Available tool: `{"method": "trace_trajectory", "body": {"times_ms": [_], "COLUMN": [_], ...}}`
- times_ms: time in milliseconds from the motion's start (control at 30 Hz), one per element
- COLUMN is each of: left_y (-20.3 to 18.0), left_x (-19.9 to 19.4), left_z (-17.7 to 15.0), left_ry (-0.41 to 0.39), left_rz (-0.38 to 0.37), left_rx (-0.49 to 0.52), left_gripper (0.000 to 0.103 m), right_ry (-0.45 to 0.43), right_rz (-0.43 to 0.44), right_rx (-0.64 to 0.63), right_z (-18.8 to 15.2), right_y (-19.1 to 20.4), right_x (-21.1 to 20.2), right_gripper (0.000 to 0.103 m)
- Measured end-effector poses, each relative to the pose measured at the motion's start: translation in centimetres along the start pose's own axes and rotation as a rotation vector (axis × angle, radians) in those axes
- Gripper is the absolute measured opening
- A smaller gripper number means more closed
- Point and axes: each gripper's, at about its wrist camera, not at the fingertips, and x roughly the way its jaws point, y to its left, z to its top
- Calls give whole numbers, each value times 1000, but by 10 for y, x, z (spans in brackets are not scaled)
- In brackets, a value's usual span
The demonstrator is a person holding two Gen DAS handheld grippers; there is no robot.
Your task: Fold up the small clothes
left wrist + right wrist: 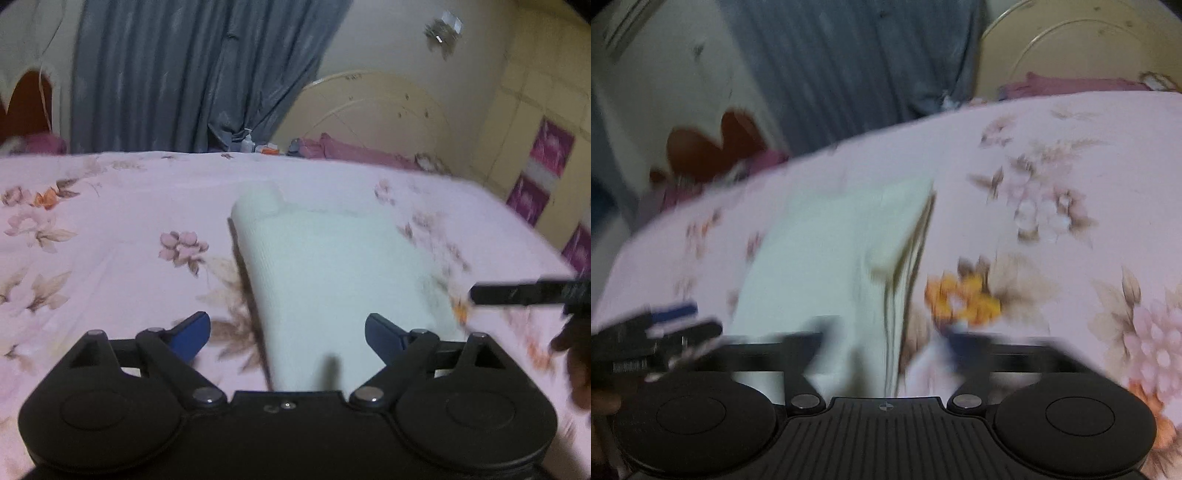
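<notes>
A small white ribbed garment [332,273] lies folded into a long strip on the pink floral bedsheet [110,229]. My left gripper [288,328] stands open over its near end, blue fingertips [194,330] spread wide on either side and not pressing the cloth. In the blurred right wrist view, the same garment [827,251] lies ahead, and my right gripper [882,343] is open above its near right edge with nothing held. The right gripper [517,293] pokes in at the garment's right side in the left wrist view. The left gripper [665,325] shows at the garment's left.
The bed runs back to a cream headboard [380,110] with purple pillows [351,149]. A grey-blue curtain [184,74] hangs behind. A cream wardrobe [535,129] stands to the right, past the bed's edge. A hand [576,354] shows at the right.
</notes>
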Motion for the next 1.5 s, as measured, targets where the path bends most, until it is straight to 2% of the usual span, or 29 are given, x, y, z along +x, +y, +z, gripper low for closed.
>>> {"method": "trace_trajectory", "body": {"times_ms": [133,233,267,300,333,433,500,567,667,733,933,1167,1300,1333,1400,1433,1500], "left_y": [22,28,30,32,34,39,40,43,47,47,40,33,28,27,23,19,11], "left_x": [29,46,49,53,55,55,52,52,54,57,69,76,83,85,90,91,91], "left_z": [20,23,21,19,13,8,9,10,12,14,17,22,24,24,25,26,28], "left_ry": [50,88,103,122,144,169,166,158,153,156,193,221,220,220,217,214,207], "left_rz": [-66,-62,-66,-62,-36,-18,-14,-31,-80,-88,-121,-110,-114,-119,-127,-118,-95], "left_rx": [-142,-157,-160,-157,-147,-124,-114,-131,-187,-188,-176,-156,-171,-181,-192,-179,-152], "left_gripper": [83,83,82,80,78,81,80,80,80,78,72,73,73,71,66,57,47], "right_ry": [22,63,83,110,127,119,98,86,127,152,182,199,222,220,213,208,195], "right_rz": [30,37,39,17,-23,27,7,58,100,109,236,264,273,260,238,233,217], "right_rx": [48,83,83,60,32,144,117,148,174,202,313,280,221,183,139,140,127], "right_z": [23,30,31,30,25,23,27,30,31,31,30,36,39,40,41,40,39], "right_y": [-4,-11,-14,-17,-23,-54,-49,-47,-47,-52,-72,-77,-59,-53,-46,-45,-43], "right_x": [27,49,55,63,69,67,60,55,62,68,83,83,92,93,94,95,93], "right_gripper": [86,81,74,60,56,56,57,57,57,57,56,56,56,55,45,43,36]}}
